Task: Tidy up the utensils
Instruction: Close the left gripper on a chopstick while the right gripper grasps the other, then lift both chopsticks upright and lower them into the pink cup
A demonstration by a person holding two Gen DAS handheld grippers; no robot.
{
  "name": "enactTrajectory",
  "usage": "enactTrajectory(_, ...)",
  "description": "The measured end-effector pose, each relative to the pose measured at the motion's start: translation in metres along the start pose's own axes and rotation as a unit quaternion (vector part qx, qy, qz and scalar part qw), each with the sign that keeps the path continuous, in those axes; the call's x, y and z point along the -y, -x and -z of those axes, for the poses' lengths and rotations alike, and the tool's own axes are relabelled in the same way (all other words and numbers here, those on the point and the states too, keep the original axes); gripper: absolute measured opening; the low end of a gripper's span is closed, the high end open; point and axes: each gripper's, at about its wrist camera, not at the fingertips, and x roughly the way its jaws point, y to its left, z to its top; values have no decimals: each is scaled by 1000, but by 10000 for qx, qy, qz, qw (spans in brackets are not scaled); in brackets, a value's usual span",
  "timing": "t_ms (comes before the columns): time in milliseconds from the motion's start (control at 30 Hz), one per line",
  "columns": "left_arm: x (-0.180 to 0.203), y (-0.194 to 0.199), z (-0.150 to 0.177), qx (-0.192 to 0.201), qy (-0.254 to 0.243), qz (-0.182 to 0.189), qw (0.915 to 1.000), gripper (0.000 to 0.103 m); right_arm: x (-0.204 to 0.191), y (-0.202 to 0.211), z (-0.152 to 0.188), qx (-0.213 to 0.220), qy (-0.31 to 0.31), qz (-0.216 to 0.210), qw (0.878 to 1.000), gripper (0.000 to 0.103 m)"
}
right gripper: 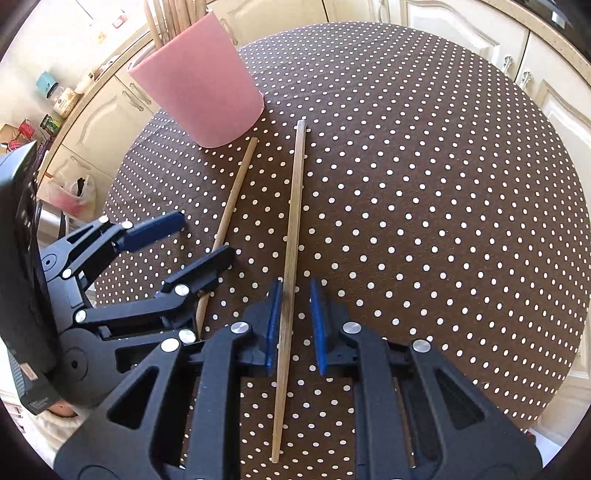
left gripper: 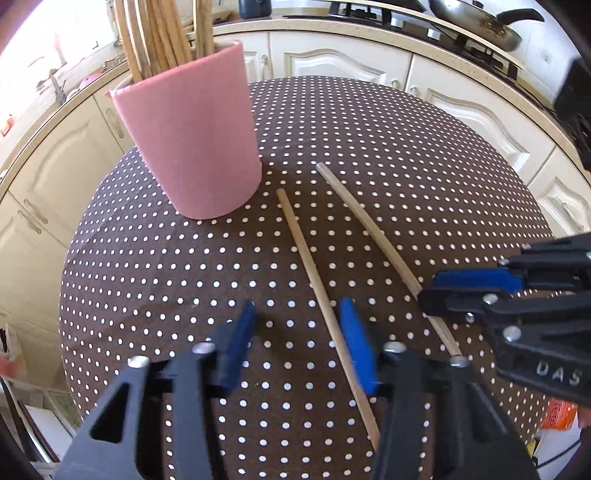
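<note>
A pink cup [left gripper: 192,147] holding several wooden chopsticks [left gripper: 162,37] stands on the dotted table; it also shows in the right wrist view [right gripper: 207,88]. Two loose chopsticks lie on the cloth. My left gripper [left gripper: 295,332] is open, with the left chopstick [left gripper: 314,273] lying between its pads, close to the right pad [left gripper: 356,347]. My right gripper [right gripper: 293,317] is open and straddles the right chopstick [right gripper: 293,229], which also shows in the left wrist view [left gripper: 373,229]. In the right wrist view the left gripper [right gripper: 199,240] sits over the left chopstick [right gripper: 232,199]. In the left wrist view the right gripper [left gripper: 454,288] sits at the right.
The round table [left gripper: 406,155] has a brown cloth with white dots. Cream kitchen cabinets [left gripper: 332,59] curve behind it. A pan [left gripper: 480,22] sits on the stove at the back right. Jars [right gripper: 62,99] stand on the counter at the left.
</note>
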Motion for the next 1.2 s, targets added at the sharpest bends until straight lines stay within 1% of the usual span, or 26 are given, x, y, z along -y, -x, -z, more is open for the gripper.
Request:
enactTrajectory(67, 1, 0, 0, -21, -38, 9, 10000, 36, -3, -1, -6, -51, 16, 101, 9999, 18)
enactTrajectory(100, 2, 1, -1, -24, -64, 27, 10000, 33, -6, -2, -9, -71, 12, 159, 9998, 18)
enactTrajectory(200, -1, 2, -1, -51, -59, 41, 10000, 17, -13, -5, -19, -139, 40, 366, 9992, 18)
enactTrajectory(233, -2, 2, -1, -64, -42, 46, 10000, 13, -15, -6, -22, -172, 82, 458, 9988, 18)
enactTrajectory(333, -10, 4, 1, -77, 16, 104, 9999, 8, -26, -11, -30, -267, 285, 773, 9962, 18)
enactTrajectory(433, -14, 6, 4, -52, 62, 159, 9998, 6, -37, -14, -32, -289, 563, 1095, 9920, 17)
enactTrajectory(500, -17, 8, 8, -10, 81, 185, 9998, 6, -38, -15, -32, -196, 639, 1240, 9900, 10)
enactTrajectory(533, -18, 9, 10, 19, 93, 196, 9998, 6, -37, -14, -31, -145, 616, 1211, 9906, 7)
enactTrajectory(567, -20, 11, 13, 45, 106, 206, 9997, 6, -38, -13, -29, -93, 617, 1184, 9910, 7)
enactTrajectory(667, -23, 19, 22, 165, 135, 334, 9992, 6, -37, -8, -22, 140, 572, 1010, 9931, 7)
enactTrajectory(700, -25, 23, 24, 226, 147, 368, 9990, 6, -36, -3, -11, 228, 546, 976, 9935, 7)
enactTrajectory(833, -32, 50, 34, 608, 142, 521, 9967, 6, -43, 25, 6, 717, 519, 726, 9934, 7)
enactTrajectory(900, -36, 67, 37, 866, 163, 622, 9942, 6, -45, 45, 10, 1059, 492, 578, 9915, 7)
enactTrajectory(1000, -45, 93, 40, 1320, 240, 729, 9883, 5, -50, 77, 18, 1660, 476, 286, 9846, 6)
enactTrajectory(1100, -53, 124, 43, 1905, 332, 849, 9775, 6, -56, 103, 21, 2103, 506, 38, 9763, 7)
enactTrajectory(1200, -64, 147, 41, 2368, 389, 928, 9663, 6, -69, 123, 21, 2534, 572, -158, 9656, 7)
